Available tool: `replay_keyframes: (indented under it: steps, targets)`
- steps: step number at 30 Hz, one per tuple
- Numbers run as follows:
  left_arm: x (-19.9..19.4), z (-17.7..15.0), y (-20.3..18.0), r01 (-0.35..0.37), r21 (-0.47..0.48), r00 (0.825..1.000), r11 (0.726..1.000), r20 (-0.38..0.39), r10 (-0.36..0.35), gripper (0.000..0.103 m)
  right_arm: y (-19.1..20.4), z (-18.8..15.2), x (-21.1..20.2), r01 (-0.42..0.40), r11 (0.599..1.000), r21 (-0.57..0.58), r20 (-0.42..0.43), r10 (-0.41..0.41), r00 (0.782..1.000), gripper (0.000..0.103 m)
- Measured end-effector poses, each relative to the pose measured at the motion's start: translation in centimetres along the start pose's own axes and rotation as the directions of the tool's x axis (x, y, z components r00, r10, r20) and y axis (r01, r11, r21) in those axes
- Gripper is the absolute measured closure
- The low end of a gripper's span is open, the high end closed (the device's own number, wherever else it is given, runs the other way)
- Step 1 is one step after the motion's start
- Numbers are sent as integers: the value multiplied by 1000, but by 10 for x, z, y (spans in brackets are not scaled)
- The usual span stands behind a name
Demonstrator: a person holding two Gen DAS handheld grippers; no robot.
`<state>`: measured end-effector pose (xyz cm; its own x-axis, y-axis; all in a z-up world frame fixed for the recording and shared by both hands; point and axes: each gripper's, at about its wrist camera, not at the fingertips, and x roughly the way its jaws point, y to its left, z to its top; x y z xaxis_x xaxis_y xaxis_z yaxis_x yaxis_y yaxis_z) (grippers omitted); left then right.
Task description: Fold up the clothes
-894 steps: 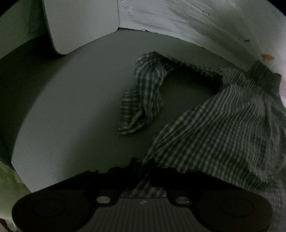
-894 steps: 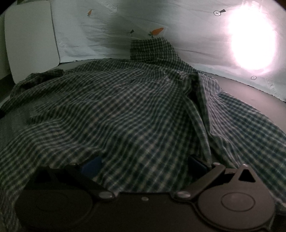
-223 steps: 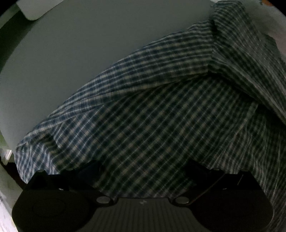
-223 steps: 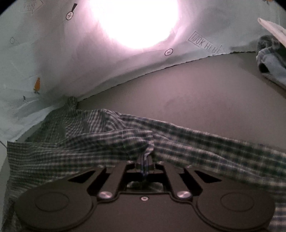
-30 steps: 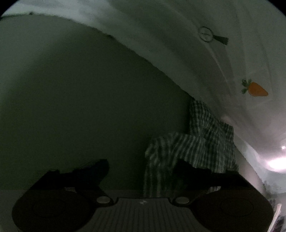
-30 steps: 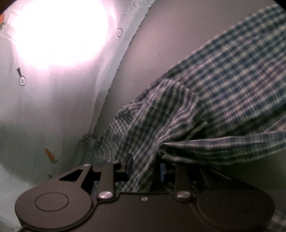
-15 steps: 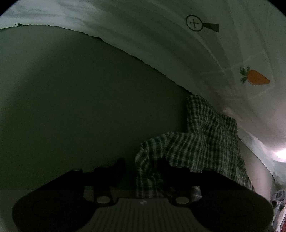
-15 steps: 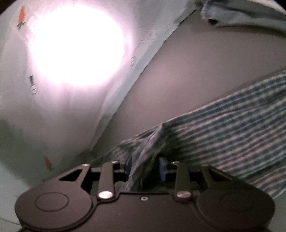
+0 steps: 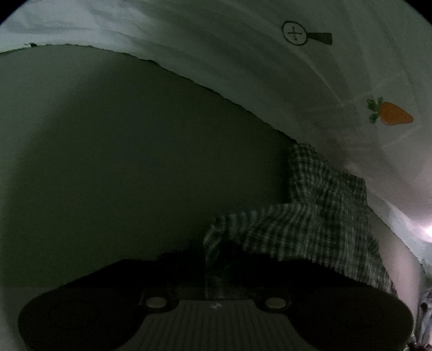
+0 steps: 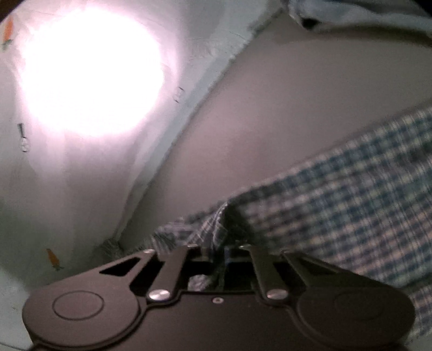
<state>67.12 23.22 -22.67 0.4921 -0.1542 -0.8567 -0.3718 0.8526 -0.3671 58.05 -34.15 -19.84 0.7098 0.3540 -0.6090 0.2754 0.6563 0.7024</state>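
Observation:
A green-and-white checked shirt (image 9: 318,224) lies on the grey table (image 9: 121,162) near the back cloth. My left gripper (image 9: 213,259) is shut on a bunched corner of the shirt at the bottom middle of the left wrist view; its fingers are dark and hard to make out. In the right wrist view the same shirt (image 10: 351,194) spreads to the right, blurred. My right gripper (image 10: 217,253) is shut on a fold of the shirt's edge between its blue pads.
A white cloth backdrop (image 9: 270,67) printed with carrots and symbols hangs behind the table. A bright light glare (image 10: 89,70) shines through it. A pale blue garment (image 10: 351,16) lies at the table's far right. Bare table (image 10: 283,113) lies beyond the shirt.
Both grippers have closed from open onto the shirt's edge. The right wrist view swung, so more bare table and the blue garment show.

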Motion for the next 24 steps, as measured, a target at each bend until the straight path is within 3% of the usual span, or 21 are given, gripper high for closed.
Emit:
replay_keyframes:
  steps: [2, 6, 11, 14, 17, 21, 24]
  targets:
    - [-2, 1, 1, 15, -34, 1000, 999, 17, -14, 100, 12, 4, -8, -21, 998, -53, 41, 23, 999, 99]
    - [-21, 6, -10, 14, 1, 994, 1000, 104, -14, 101, 38, 17, -38, -58, 986, -157, 149, 81, 985, 99]
    - [-28, 12, -32, 47, 55, 991, 997, 124, -54, 100, 38, 34, -72, -98, 983, -155, 259, 136, 956, 99]
    - [-16, 10, -42, 32, 81, 994, 996, 97, -40, 99, 36, 38, -68, -22, 980, -199, 267, 76, 961, 99]
    - [4, 7, -45, 3, 86, 998, 996, 56, -8, 90, 23, 32, -56, 57, 976, -209, 257, -1, 966, 99]
    - [23, 6, -44, -52, 120, 998, 991, 32, 48, 83, -6, 23, -41, 117, 982, -145, 219, -84, 972, 99]
    - [23, 10, -41, -21, 114, 1000, 993, 19, 19, 76, -27, 16, -31, 141, 987, -78, 190, -124, 974, 99]
